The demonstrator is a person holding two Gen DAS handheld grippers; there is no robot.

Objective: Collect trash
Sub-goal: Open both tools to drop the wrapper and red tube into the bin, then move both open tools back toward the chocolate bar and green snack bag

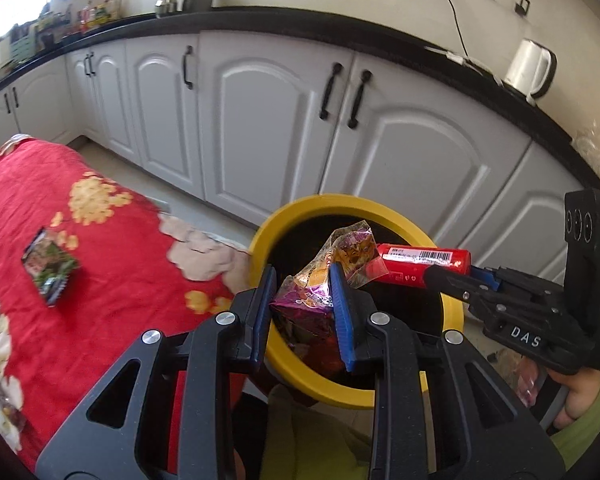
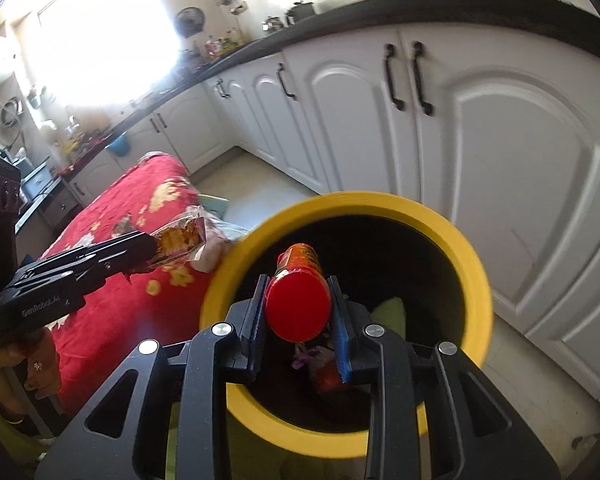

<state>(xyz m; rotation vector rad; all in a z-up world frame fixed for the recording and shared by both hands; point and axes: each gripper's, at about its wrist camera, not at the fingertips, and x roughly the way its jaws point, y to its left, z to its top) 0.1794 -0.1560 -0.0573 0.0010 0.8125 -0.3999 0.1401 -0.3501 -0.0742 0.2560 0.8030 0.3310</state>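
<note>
a green snack packet point(image 1: 49, 267) was left on the red floral tabletop point(image 1: 112, 248), beside the yellow-rimmed bin point(image 1: 342, 203); white cabinets point(image 1: 260, 120) stood behind. both tools were angled downward over the bin mouth. the left hand-held gripper point(image 1: 303, 292) was clamped on a crumpled purple-orange wrapper point(image 1: 340, 258). the right hand-held gripper point(image 2: 298, 300) was clenched on a red tube point(image 2: 298, 294), its long axis pointing along the fingers, away from the camera.
</note>
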